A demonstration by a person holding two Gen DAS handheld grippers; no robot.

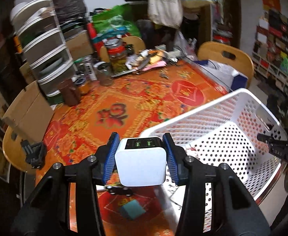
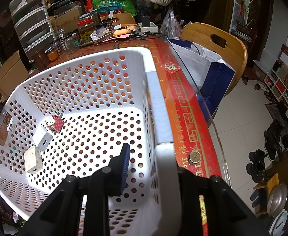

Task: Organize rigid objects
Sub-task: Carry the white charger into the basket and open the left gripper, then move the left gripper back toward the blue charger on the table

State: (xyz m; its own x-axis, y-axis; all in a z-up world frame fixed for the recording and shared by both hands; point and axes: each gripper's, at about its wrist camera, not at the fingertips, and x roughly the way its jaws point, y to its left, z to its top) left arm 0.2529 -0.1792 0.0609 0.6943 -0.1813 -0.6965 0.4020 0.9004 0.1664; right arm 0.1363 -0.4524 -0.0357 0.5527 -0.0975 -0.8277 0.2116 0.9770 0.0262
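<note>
The left gripper (image 1: 141, 157) clamps a white charger (image 1: 142, 163), port end pointing away, above the table beside the basket (image 1: 193, 118). The right gripper (image 2: 145, 169) pinches the basket's rim.

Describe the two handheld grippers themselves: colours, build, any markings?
Both match: matte black angular linkage arms with silver round pivot bolts, ending in blue ribbed pads. The left gripper shows both pads; the right gripper shows only one blue pad, the other hidden behind the basket rim. No cables, markings or sleeves visible.
</note>
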